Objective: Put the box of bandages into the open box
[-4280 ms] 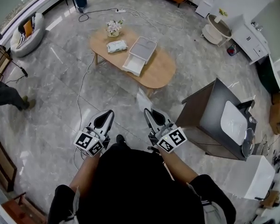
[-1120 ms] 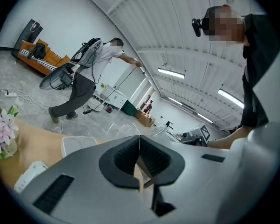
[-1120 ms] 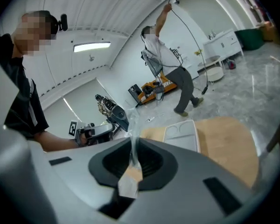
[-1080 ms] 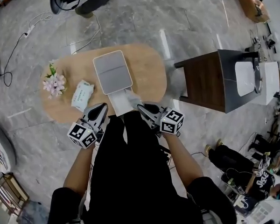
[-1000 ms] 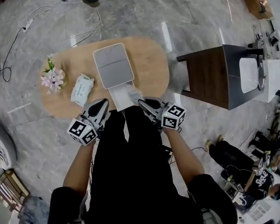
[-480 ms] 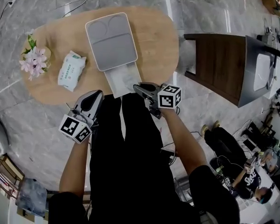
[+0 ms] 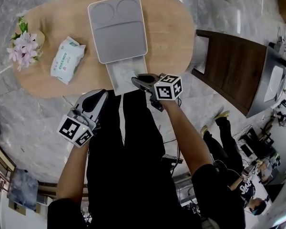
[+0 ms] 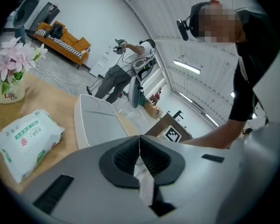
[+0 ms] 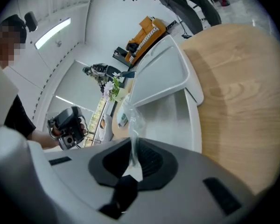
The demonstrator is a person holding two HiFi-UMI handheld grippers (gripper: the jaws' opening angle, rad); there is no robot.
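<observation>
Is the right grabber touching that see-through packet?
Touching. The right gripper view shows the right gripper with its jaws closed on the thin clear packet, which sticks out past their tips.

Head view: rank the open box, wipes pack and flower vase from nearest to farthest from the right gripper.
1. Open box, beneath the tips of the right gripper, near table edge.
2. Wipes pack, left of the box.
3. Flower vase, table's far-left end.
</observation>
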